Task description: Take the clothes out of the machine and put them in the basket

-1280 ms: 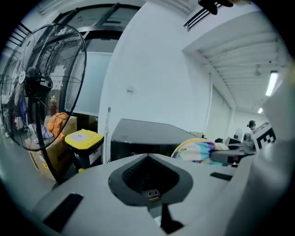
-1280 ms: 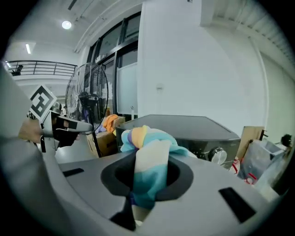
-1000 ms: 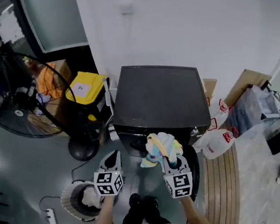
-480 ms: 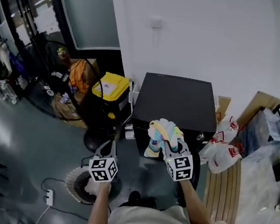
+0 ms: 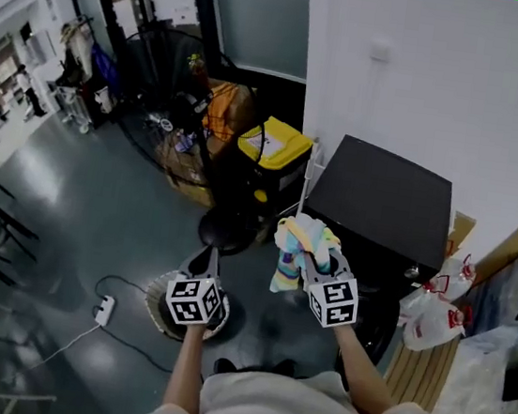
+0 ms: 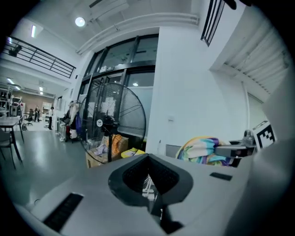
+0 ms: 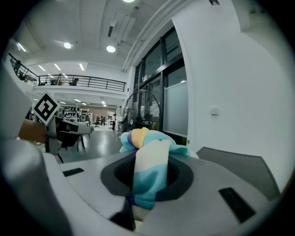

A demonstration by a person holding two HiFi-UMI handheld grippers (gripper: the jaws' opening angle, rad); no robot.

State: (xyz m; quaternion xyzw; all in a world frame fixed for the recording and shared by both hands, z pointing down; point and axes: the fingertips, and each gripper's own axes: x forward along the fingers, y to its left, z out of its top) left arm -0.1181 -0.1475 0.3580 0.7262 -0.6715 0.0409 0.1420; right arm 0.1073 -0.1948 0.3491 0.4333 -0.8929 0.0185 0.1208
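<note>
Two grippers are raised side by side in front of me, above the grey floor (image 5: 59, 213). The right gripper (image 5: 312, 260) has its jaws pinching a bunched cloth (image 5: 294, 242) striped in pale blue, yellow, white and purple. In the right gripper view the fabric fills the gap between the pads and spills over their tips. The cloth is clear of the black machine (image 5: 382, 203), which stands against the white wall (image 5: 447, 75) just beyond and to the right of that gripper. The left gripper (image 5: 207, 259) has its jaws pressed together with nothing between them. It hangs over the round woven basket (image 5: 154, 299) on the floor, and the cloth is up and to the right of the basket, not in it. Further off stand a yellow-lidded bin (image 5: 274, 144) and a big cage fan (image 5: 166, 85). White plastic bags (image 5: 431, 314) lie to the right of the machine. A power strip (image 5: 104, 309) lies on the floor left of the basket.
</note>
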